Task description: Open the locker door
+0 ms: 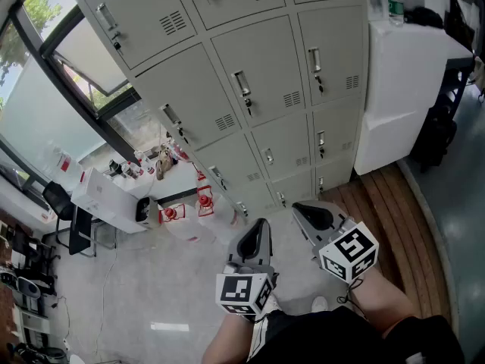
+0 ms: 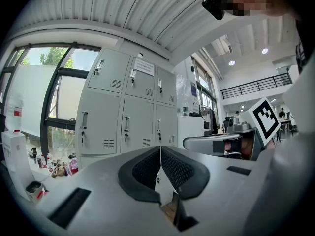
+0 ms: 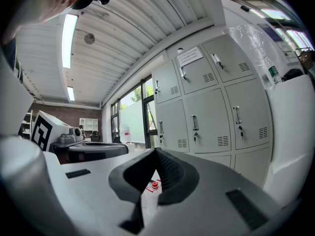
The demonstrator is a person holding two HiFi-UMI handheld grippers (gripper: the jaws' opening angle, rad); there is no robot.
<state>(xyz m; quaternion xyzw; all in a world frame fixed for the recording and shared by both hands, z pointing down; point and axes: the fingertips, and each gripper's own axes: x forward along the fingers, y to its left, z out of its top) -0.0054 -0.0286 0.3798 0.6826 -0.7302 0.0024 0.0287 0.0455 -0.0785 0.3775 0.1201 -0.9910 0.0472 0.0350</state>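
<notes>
Saw the left hand-held gripper closed, pads pressed together, nothing between them. Saw the same on the right hand-held gripper: closed and empty. Found both held low, well short of the lockers ahead of and above them, every visible door shut.

Judged the main risk as reaching a handle with jaws closed: likely to knock it rather than take it. Could also have snagged the small lock piece just below it, or tugged in vain at a locked door. Noted clutter on the floor ahead and left of the left hand-held gripper, a hazard on the way in.

Could not tell the intended door, nor any lock's state. Lost the top row past the frame edge; found the lowest handles too small to read.
</notes>
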